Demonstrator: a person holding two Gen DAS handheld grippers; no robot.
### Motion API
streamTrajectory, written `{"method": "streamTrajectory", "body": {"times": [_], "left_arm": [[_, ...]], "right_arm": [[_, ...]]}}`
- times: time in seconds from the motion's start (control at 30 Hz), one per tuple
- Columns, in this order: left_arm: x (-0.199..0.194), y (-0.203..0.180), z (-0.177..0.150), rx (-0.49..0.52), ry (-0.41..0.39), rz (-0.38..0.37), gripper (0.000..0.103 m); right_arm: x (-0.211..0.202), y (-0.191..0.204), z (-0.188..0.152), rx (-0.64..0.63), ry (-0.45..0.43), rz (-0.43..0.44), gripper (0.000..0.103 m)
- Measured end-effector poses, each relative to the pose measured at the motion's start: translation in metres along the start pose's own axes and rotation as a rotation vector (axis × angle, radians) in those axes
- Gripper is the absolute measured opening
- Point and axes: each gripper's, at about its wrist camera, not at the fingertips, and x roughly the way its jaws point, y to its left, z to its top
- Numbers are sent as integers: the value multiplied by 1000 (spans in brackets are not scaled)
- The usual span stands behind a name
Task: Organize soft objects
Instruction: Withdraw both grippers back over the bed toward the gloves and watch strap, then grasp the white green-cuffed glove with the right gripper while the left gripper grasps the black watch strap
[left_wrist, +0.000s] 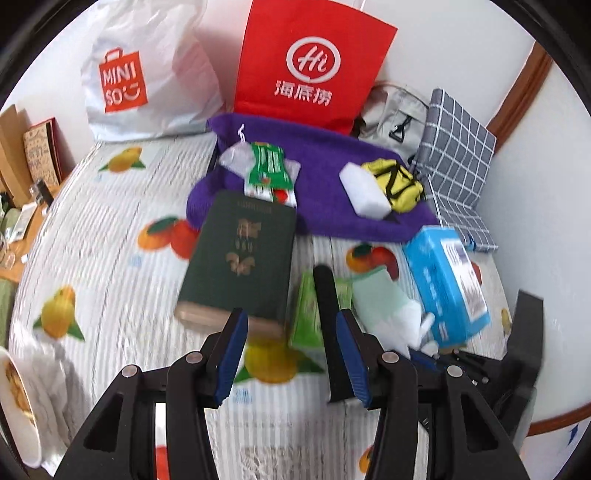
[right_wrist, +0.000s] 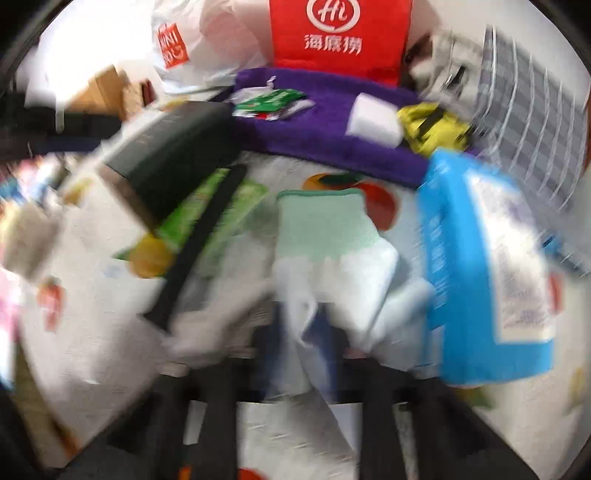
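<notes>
A purple towel lies at the back of the fruit-print bed, with a white sponge, a yellow pouch and a green packet on it. A white and mint glove lies beside a blue tissue pack. My left gripper is open and empty, just before a dark green book. In the blurred right wrist view my right gripper appears shut on the glove's white fingers. The towel, sponge and tissue pack also show there.
A red paper bag and a white Miniso bag stand against the back wall. A grey checked cushion and grey bag sit back right. A black strip lies across a green packet. White cloth lies front left.
</notes>
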Motion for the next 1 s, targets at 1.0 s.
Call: {"method": "streamTrajectory", "body": {"times": [1.0], "left_arm": [[46,-54,-57,17,83,43,48]], "right_arm": [[-116,-38,-103,195,-228,81,8]]}}
